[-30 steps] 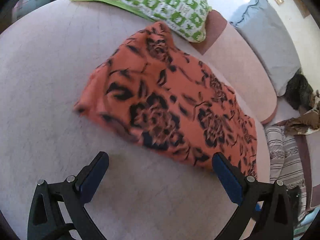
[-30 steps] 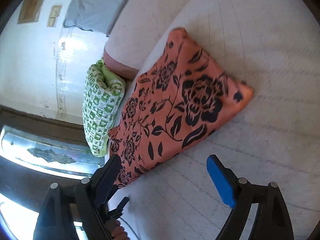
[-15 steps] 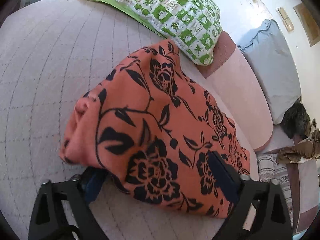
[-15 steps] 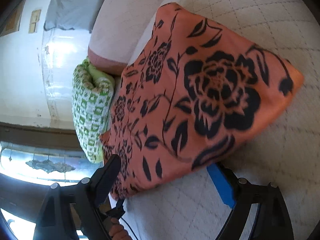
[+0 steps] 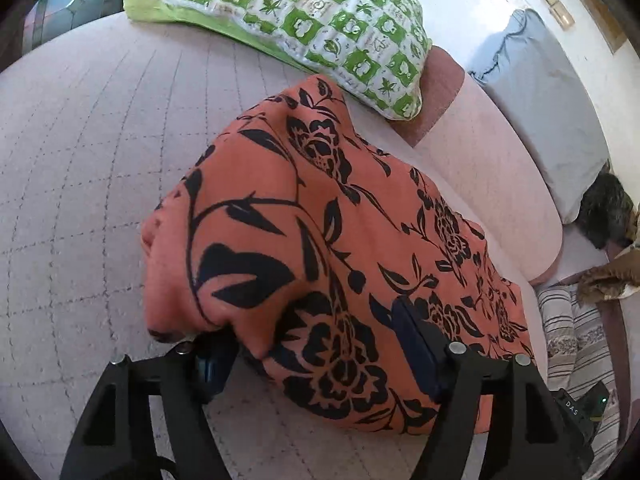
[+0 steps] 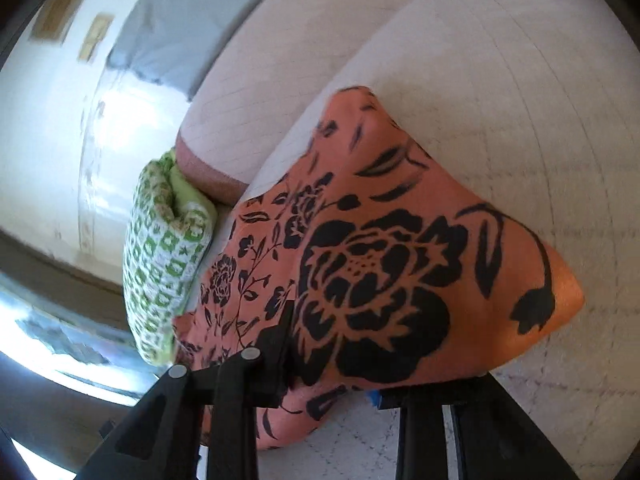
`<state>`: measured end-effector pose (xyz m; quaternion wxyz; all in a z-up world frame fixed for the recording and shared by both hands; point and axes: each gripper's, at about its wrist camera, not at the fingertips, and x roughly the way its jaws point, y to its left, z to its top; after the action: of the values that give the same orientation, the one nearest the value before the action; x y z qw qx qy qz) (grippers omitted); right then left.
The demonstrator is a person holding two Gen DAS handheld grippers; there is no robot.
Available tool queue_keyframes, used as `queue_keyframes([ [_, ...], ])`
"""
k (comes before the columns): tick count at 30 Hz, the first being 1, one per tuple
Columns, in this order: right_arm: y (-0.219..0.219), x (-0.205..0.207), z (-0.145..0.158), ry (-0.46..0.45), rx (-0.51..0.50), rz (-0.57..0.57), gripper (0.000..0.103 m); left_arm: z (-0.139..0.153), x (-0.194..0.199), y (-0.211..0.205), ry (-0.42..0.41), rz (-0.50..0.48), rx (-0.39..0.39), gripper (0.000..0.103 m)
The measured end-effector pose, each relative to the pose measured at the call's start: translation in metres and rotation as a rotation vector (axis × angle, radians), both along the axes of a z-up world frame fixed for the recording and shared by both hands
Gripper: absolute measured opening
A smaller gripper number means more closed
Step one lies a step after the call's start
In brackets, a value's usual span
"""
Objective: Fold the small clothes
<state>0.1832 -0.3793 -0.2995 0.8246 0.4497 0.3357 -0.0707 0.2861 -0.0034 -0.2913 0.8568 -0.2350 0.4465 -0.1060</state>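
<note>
An orange garment with black flowers [image 5: 320, 248] lies on the pale quilted cushion [image 5: 80, 160]. My left gripper [image 5: 316, 356] straddles its near edge, one finger under the cloth, one on top, jaws closing on the fabric. In the right wrist view the same garment [image 6: 380, 280] fills the middle and my right gripper [image 6: 332, 376] has its jaws around the garment's near edge, the cloth bunched between them.
A green-and-white checked pillow [image 5: 304, 12] lies just beyond the garment and also shows in the right wrist view [image 6: 164, 264]. A grey-blue cushion [image 5: 552, 112] leans on the wall. Striped fabric [image 5: 576, 344] lies off the cushion's right edge.
Both grippers moved forward onto the garment's near edge and narrowed their jaws on the cloth; a second ago both stood open short of it. The edge now bunches up.
</note>
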Motion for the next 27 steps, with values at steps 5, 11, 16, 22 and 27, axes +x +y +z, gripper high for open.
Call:
queue_keyframes([
  [5,-0.014,0.002,-0.023,0.026,0.200,-0.031,0.050,-0.003,0.003,0.008,0.005,0.031,-0.073,0.057],
  [11,-0.017,0.006,-0.022,-0.028,0.162,-0.028,0.058,-0.010,0.011,0.017,0.025,0.055,-0.139,0.030],
  [16,-0.017,0.008,-0.020,-0.007,0.092,-0.024,0.024,-0.003,0.007,0.016,-0.003,0.045,-0.160,0.022],
  [22,0.003,-0.008,0.024,-0.082,-0.093,0.006,0.020,0.023,-0.013,0.019,-0.070,0.029,-0.157,0.021],
  [27,0.007,-0.044,0.036,-0.074,-0.110,0.018,0.020,0.042,-0.054,0.032,-0.101,-0.010,-0.133,0.021],
])
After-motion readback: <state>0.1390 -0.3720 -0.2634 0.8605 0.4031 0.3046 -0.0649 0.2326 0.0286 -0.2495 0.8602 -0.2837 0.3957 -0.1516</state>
